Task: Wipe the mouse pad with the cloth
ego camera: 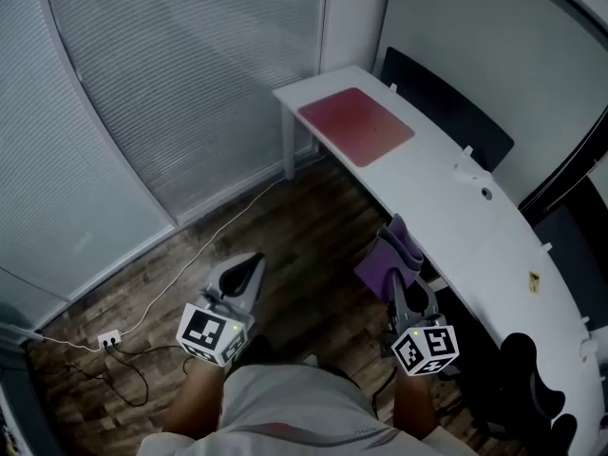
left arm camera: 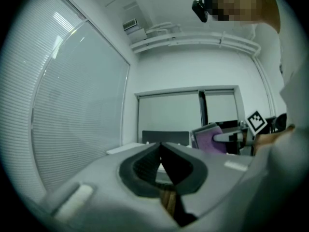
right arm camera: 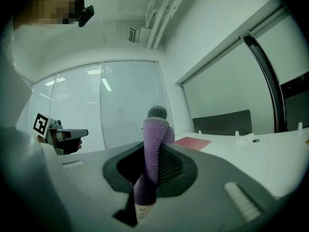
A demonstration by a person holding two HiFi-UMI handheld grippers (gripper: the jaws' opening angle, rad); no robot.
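One cloth (right arm camera: 155, 141) sits pinched between the right fingers (right arm camera: 172, 166); left fingers (left arm camera: 146, 166) closed, empty.

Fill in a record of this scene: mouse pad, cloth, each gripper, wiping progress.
mouse pad: red, flat on the white table's far end
cloth: purple, clamped in the right gripper, off the table
right gripper: shut on the cloth
left gripper: shut, empty, above the floor
wiping progress: not yet begun

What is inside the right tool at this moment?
A folded purple cloth is clamped in the right tool, sticking up past its tips. The cloth's part deeper down is covered by the tool's body, so it cannot be seen.
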